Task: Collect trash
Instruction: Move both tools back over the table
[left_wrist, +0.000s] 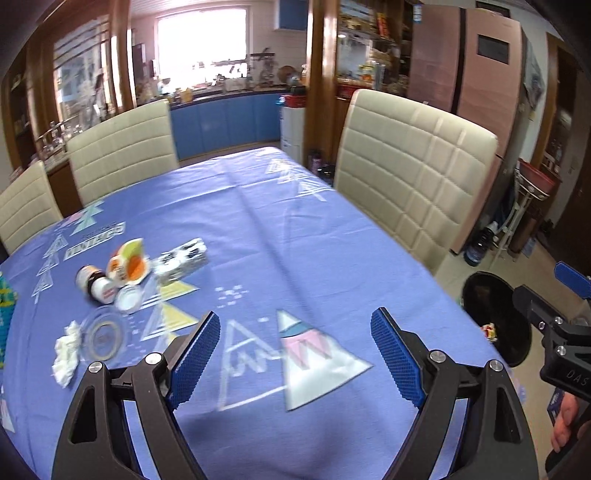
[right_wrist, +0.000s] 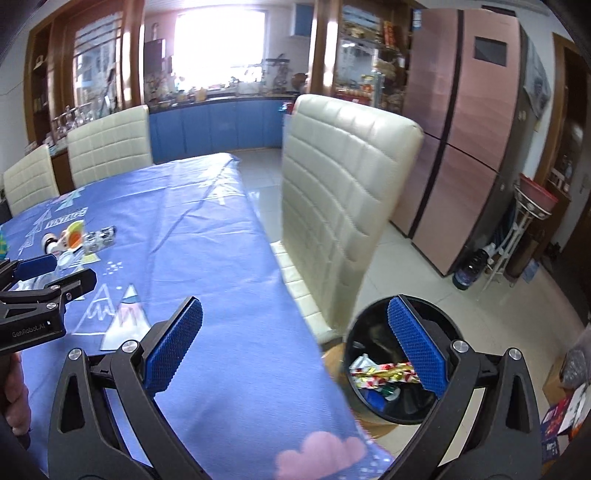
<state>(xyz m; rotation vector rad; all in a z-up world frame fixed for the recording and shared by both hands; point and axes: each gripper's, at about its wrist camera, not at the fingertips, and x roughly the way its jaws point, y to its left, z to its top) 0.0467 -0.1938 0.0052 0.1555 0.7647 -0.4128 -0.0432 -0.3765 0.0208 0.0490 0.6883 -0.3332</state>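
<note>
We hold two hand-held grippers above a dining table covered in a blue tablecloth printed with triangles and mountains. The left gripper hovers level over the near middle of the table, its blue-padded fingers spread wide apart with nothing between them. The right gripper hangs over the table's right edge, also spread wide and holding nothing; its left finger is above the cloth and its right finger is above a black trash bin standing on the tiled floor just beside the table. The bin holds crumpled wrappers in red, white and gold.

The remaining trash lies in a cluster on the left side of the table, to the left of and beyond the left gripper. It includes a crumpled white tissue nearest to us, a clear round lid just beside it, a small white cap, a dark bottle on its side, an orange and white cup tipped over, and a black and white carton lying farthest right. The items are blurred, so we cannot read any labels.

A cream padded chair stands at the table's right side, just beyond the bin. Two more cream chairs sit at the far left. A pink refrigerator stands at the far right.
</note>
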